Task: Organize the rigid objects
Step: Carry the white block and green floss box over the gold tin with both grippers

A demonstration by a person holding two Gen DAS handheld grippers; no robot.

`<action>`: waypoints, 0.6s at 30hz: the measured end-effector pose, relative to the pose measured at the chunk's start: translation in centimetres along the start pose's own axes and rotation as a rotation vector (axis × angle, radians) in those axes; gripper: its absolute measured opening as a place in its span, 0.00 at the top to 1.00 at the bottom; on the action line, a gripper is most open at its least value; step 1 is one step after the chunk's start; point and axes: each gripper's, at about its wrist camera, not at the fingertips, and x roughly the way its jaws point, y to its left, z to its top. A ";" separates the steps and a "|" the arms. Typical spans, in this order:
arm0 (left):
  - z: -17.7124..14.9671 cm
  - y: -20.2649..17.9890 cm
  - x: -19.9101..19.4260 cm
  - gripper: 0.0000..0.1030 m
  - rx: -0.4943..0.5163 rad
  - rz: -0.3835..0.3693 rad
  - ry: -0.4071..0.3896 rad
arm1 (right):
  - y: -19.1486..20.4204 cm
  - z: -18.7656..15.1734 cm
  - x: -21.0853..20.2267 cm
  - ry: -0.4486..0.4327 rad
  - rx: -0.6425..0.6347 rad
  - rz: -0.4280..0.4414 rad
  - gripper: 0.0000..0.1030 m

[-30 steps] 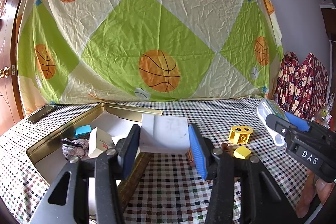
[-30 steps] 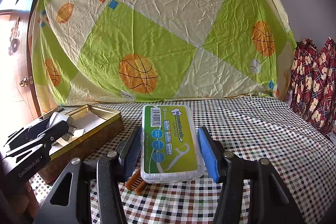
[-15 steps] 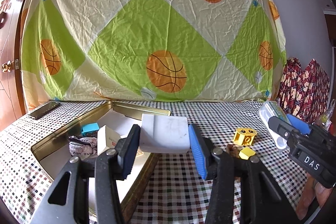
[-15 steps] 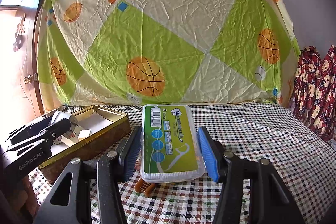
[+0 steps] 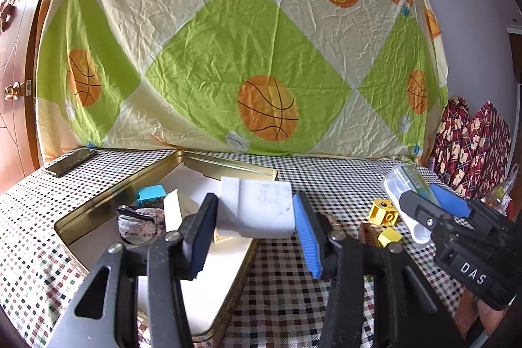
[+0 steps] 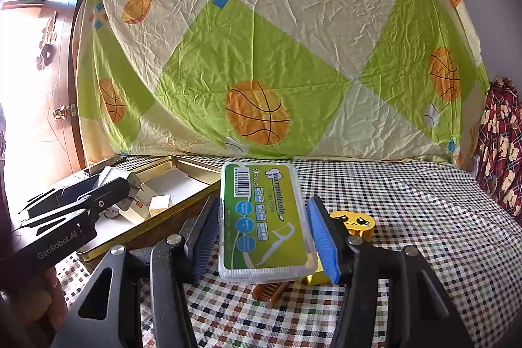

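My left gripper (image 5: 256, 217) is shut on a white block (image 5: 261, 204), held over the near right rim of a gold tin (image 5: 98, 211). In the tin lie a blue cube (image 5: 151, 194), a patterned pouch (image 5: 140, 222) and a cream box (image 5: 177, 211). My right gripper (image 6: 263, 217) is shut on a green floss-pick box (image 6: 261, 185), held above the checked cloth just right of the tin (image 6: 195, 167). A yellow face block (image 6: 354, 222), a small yellow cube (image 6: 314, 278) and a brown comb (image 6: 270, 291) lie under and beside it.
A dark phone (image 5: 70, 162) lies on the cloth at the far left. A green and cream basketball sheet (image 5: 261, 54) hangs behind the table. Red patterned fabric (image 5: 473, 139) stands at the right edge. A wooden door (image 6: 55, 87) is at the left.
Both grippers have drifted left with their loads. In the right wrist view the tin is closer and the yellow face block has come out from behind the floss box.
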 end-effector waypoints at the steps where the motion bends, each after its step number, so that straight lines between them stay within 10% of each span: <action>1: 0.0 0.1 -0.1 0.55 0.000 0.000 -0.002 | 0.3 0.0 0.1 0.001 -0.004 0.003 0.45; 18: 0.6 3.3 -0.4 0.55 -0.041 0.044 -0.004 | 3.5 0.2 2.2 0.030 -0.041 0.069 0.45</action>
